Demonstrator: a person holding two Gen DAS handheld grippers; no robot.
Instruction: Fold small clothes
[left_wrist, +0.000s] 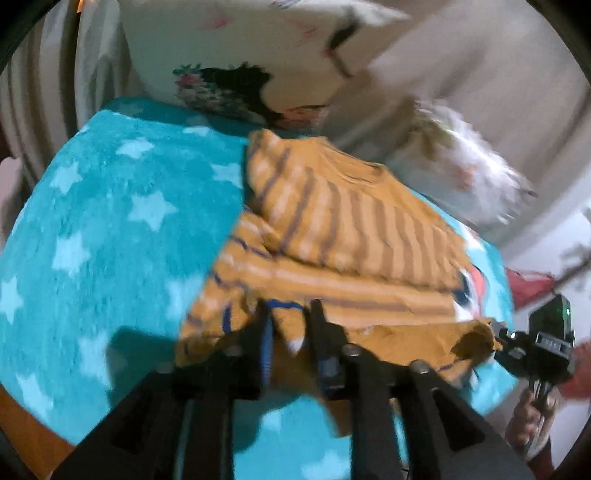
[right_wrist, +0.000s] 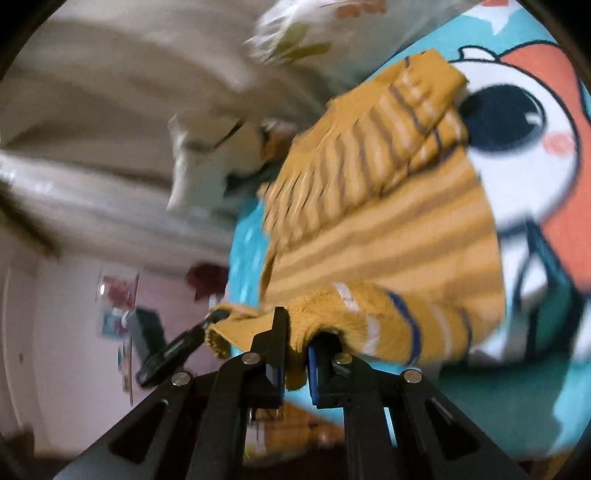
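Note:
A small mustard jumper with brown and white stripes (left_wrist: 351, 229) lies on a teal star blanket (left_wrist: 110, 206), its upper part folded with a sleeve across it. My left gripper (left_wrist: 290, 321) is shut on one corner of the near hem, and the cloth bunches between its fingers. My right gripper (left_wrist: 496, 330) pinches the other hem corner at the right, so the edge hangs stretched between both. In the right wrist view the jumper (right_wrist: 369, 206) runs away from my right gripper (right_wrist: 301, 339), which is shut on a thick fold of hem. The left gripper (right_wrist: 218, 316) holds the far corner.
A white printed pillow (left_wrist: 229, 48) and pale bedding (left_wrist: 461, 173) lie beyond the jumper. The blanket carries a large cartoon print (right_wrist: 517, 122) beside the garment. A hand (left_wrist: 528, 417) grips the right tool's handle. A pink wall with pictures (right_wrist: 114, 295) stands past the bed's edge.

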